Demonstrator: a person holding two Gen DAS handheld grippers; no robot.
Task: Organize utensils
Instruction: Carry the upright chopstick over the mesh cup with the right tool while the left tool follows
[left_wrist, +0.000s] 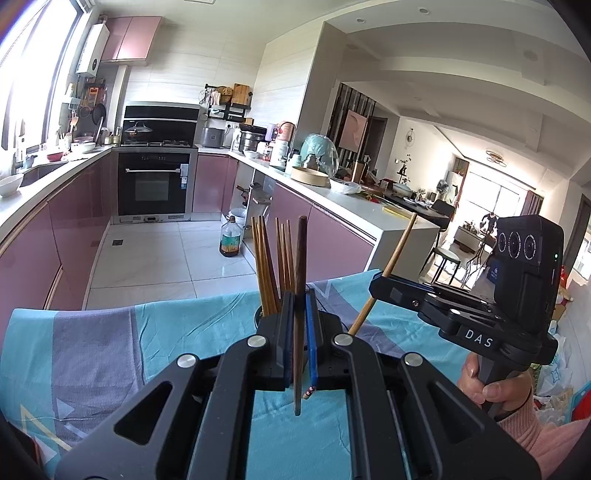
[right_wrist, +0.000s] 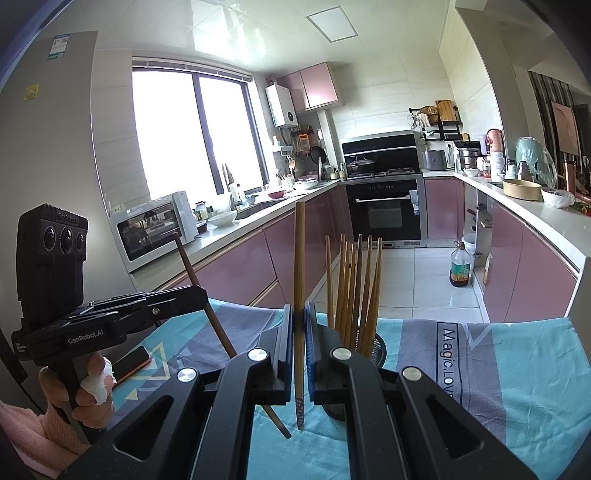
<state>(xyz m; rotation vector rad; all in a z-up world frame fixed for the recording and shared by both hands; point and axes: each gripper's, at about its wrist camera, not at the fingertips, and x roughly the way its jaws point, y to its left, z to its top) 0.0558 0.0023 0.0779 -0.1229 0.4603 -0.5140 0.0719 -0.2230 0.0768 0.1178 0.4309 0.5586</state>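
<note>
Pink-fronted kitchen cabinets line both walls, with a black oven (right_wrist: 384, 214) at the far end and a white microwave (right_wrist: 155, 230) on the counter under the window. Nearer, a turquoise and grey cloth (left_wrist: 92, 350) covers the work surface.

On that cloth stands a dark mesh holder (right_wrist: 376, 349) with a bunch of light wooden chopsticks (right_wrist: 354, 291) standing upright in it, their tips fanned outward. In the left wrist view the holder sits just behind the fingers, mostly hidden by them.

Left gripper (left_wrist: 300, 325) is clenched on a single dark brown chopstick (left_wrist: 300, 266), held nearly upright, its lower end hanging below the fingers above the cloth. In the right wrist view this gripper appears at the left, the dark stick slanting through it.

Right gripper (right_wrist: 299, 332) is likewise clamped on one lighter chopstick (right_wrist: 299, 258), upright between the blue pads, patterned end down. The holder stands just to the right of its fingers. A hand (left_wrist: 487, 384) in a pink sleeve grips its handle; a phone (right_wrist: 131, 363) lies on the cloth.
</note>
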